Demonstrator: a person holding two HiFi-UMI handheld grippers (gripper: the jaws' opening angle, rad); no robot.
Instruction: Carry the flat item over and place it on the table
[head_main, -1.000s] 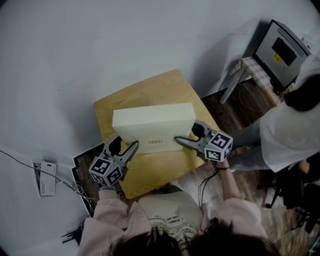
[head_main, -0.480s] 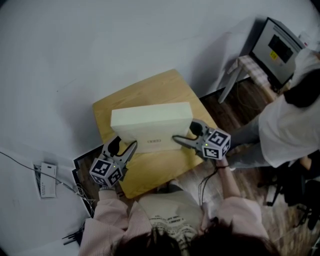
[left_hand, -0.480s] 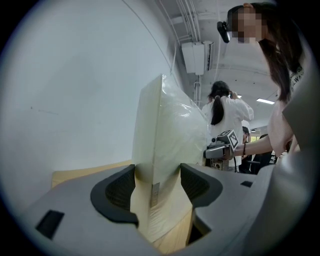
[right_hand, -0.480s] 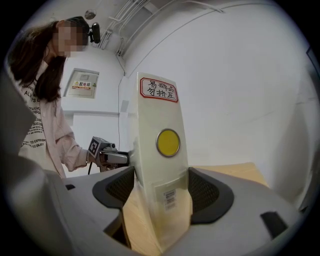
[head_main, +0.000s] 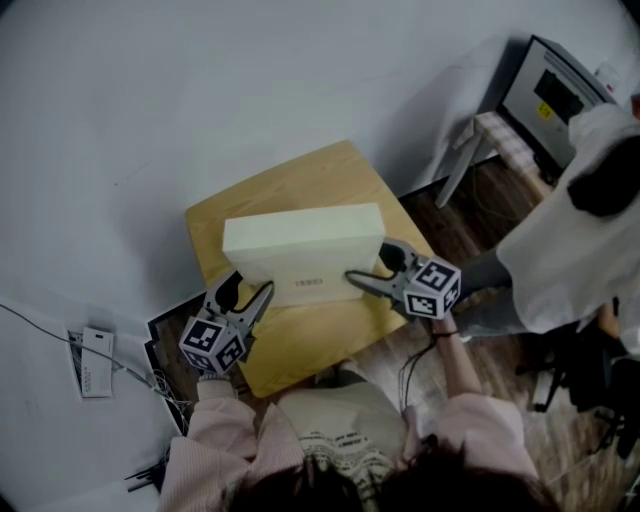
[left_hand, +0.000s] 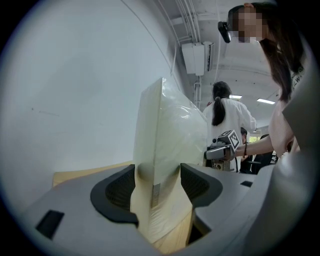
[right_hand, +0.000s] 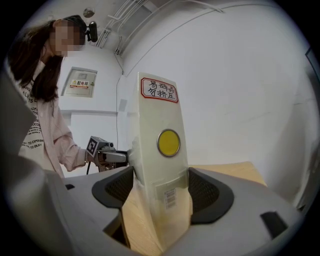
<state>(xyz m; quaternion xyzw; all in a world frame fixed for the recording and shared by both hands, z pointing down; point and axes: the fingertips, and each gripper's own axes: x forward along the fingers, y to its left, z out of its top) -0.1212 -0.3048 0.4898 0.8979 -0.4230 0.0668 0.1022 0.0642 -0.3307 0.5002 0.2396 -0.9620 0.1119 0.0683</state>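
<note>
A flat cream box (head_main: 305, 245) in clear wrap lies on the small wooden table (head_main: 310, 345). My left gripper (head_main: 252, 290) holds the box's near left end and my right gripper (head_main: 368, 268) its near right end. In the left gripper view the box (left_hand: 170, 135) stands edge-on between the dark pads of the left gripper (left_hand: 157, 182), which press on it. The right gripper view shows the box (right_hand: 155, 115), with a red-framed label and a yellow round sticker, clamped in the right gripper (right_hand: 160, 187). Each gripper sees the other at the far end.
A plain wall runs close behind the table. A person in white (head_main: 570, 250) stands at the right beside a screen on a stand (head_main: 555, 100). Cables and a small white device (head_main: 92, 360) lie at the left. The floor to the right is wood (head_main: 480, 220).
The box and both grippers have stayed where they were. Only the person in white at the right has shifted.
</note>
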